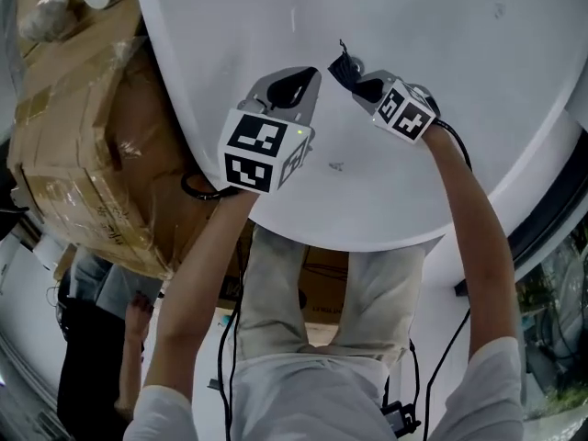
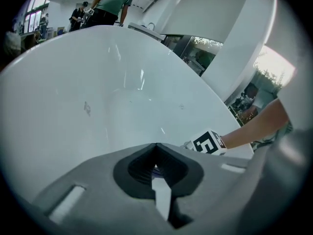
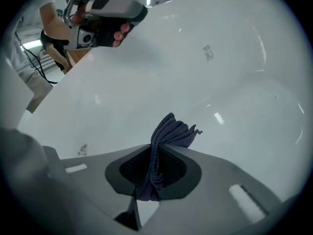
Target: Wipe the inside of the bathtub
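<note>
We clamp the right gripper (image 3: 157, 148) fingers on the dark cloth (image 3: 172, 131), leaving its free fold projecting forward to meet the bathtub (image 1: 459, 53) inner wall. The left gripper (image 2: 155, 147), fingers together and empty, hovers beside it, apparently to leave the wiping path free.

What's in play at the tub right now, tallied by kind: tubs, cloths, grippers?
White glossy bathtub: 1
Dark blue crumpled cloth: 1
Grey handheld two-jaw grippers: 2 (left gripper, shut and empty; right gripper, clamped on the cloth)
Total: 4
</note>
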`<state>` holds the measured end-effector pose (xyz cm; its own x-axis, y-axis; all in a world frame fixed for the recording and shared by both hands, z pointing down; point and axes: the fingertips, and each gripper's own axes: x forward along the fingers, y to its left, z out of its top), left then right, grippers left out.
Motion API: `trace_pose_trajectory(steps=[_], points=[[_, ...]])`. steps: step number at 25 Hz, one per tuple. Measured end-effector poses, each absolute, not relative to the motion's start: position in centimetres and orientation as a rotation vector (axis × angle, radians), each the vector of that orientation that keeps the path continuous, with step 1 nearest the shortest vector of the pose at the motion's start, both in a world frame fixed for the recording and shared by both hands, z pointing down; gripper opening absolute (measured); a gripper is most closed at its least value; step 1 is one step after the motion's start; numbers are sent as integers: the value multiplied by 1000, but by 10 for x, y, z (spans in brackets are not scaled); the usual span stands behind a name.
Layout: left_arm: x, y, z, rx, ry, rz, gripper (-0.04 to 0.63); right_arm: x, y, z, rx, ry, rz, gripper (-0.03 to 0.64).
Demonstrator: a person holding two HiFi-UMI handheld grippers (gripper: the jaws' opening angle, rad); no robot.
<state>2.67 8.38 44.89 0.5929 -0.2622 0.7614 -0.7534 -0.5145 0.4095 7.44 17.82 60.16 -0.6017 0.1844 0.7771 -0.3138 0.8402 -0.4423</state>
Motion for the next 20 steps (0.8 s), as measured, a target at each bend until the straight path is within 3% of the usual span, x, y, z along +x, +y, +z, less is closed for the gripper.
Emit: trace_pose_trajectory(steps=[20], points=[[16,118,490,2050,-708,891,-2,71,307,695,-219,-1809,755,48]])
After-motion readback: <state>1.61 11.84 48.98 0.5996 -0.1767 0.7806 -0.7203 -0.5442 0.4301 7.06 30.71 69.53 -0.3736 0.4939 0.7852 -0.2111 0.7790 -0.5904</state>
